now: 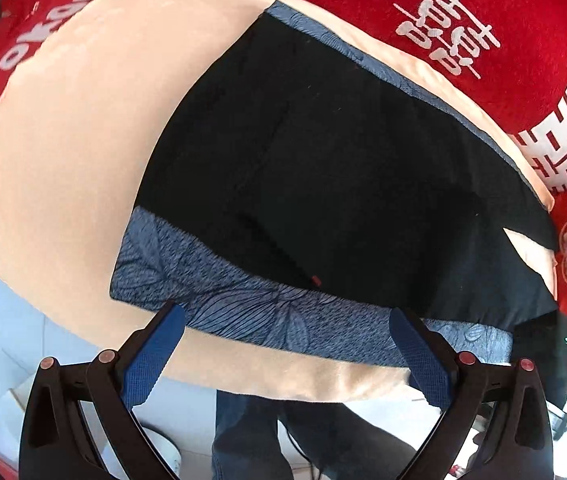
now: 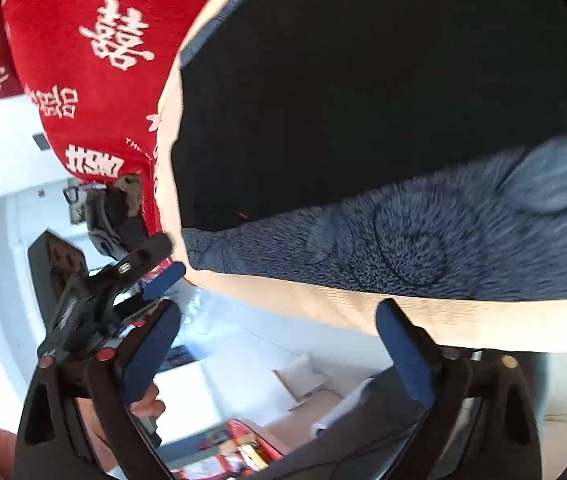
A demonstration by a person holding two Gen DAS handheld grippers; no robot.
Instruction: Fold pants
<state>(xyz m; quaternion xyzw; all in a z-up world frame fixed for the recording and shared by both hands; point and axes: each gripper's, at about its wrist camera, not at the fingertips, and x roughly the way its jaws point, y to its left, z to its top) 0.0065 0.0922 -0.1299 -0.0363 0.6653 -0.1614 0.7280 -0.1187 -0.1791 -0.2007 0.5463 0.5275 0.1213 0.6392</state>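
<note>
Both hand-held grippers stand with jaws spread wide and nothing between the pads. Left gripper (image 1: 287, 326), seen in its own wrist view, hangs over the near edge of the pants (image 1: 323, 168), its blue-padded fingers (image 1: 153, 356) at about 7 and 5 o'clock of the picture, their tips just above the patterned band (image 1: 243, 312), whether touching the cloth I cannot tell. Right gripper (image 2: 279, 320) is likewise released, its tips over the near edge of the cushion at about 6 o'clock of its own view, with the band just beyond them towards 12 o'clock.

Pants lie flat and spread on a cream cushion (image 1: 55, 152): a big black panel with a blue-grey, leaf-patterned band along the near edge and a thinner strip of the same cloth (image 1: 363, 56) along the far edge, towards 1 o'clock. A small red tag (image 1: 315, 279) sits where black meets the band. At 3 o'clock in the left wrist view the black cloth splits, showing a wedge of cream.

Beneath the cushion is a red cover with white characters (image 1: 447, 32), filling the view from 10 to 3 o'clock. In the right wrist view the left gripper appears at 8 o'clock, beside the corner of the band, with fingers of a hand (image 2: 147, 402) under it. Pale floor (image 2: 243, 360) lies below, and a red box (image 2: 239, 452) shows at 6 o'clock, blurred.
</note>
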